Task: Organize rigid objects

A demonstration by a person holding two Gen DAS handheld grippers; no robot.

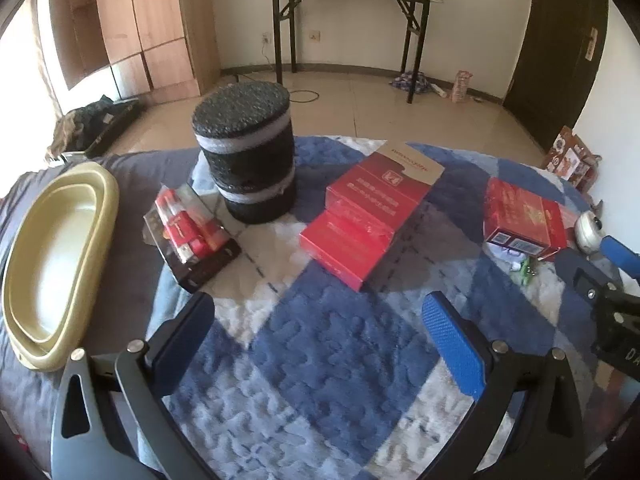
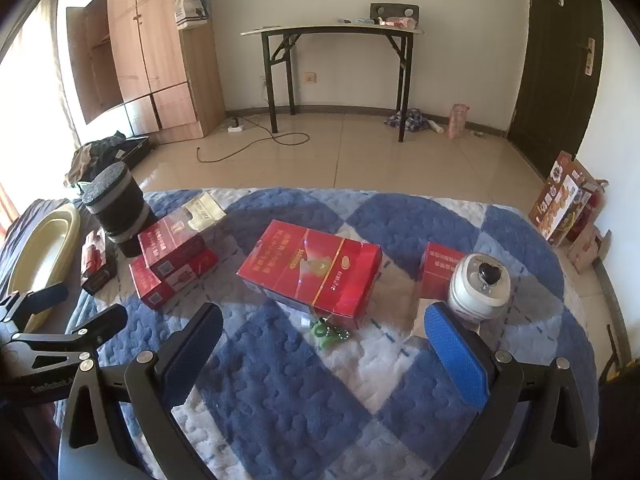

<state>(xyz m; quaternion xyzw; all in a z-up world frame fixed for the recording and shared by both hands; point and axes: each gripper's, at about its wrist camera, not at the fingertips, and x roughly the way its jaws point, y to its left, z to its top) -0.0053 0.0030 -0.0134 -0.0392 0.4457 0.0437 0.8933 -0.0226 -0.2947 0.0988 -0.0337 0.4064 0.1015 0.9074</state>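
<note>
On the blue and white quilt, a stack of red boxes (image 1: 362,216) lies ahead of my open, empty left gripper (image 1: 320,320); it also shows in the right wrist view (image 2: 176,256). A black foam cylinder (image 1: 246,152) stands behind it. A red packet on a black tray (image 1: 190,232) lies to its left. A large red box (image 2: 310,266) lies ahead of my open, empty right gripper (image 2: 324,328). A green key ring (image 2: 330,334) lies just before that box. A white round device (image 2: 480,286) and a small red box (image 2: 438,266) sit right.
A cream oval basin (image 1: 52,268) rests at the quilt's left edge. Beyond the quilt are tiled floor, a wooden wardrobe (image 2: 160,52), a black-legged folding table (image 2: 336,32) and a dark door (image 2: 560,52). Printed cartons (image 2: 564,204) stand on the floor at right.
</note>
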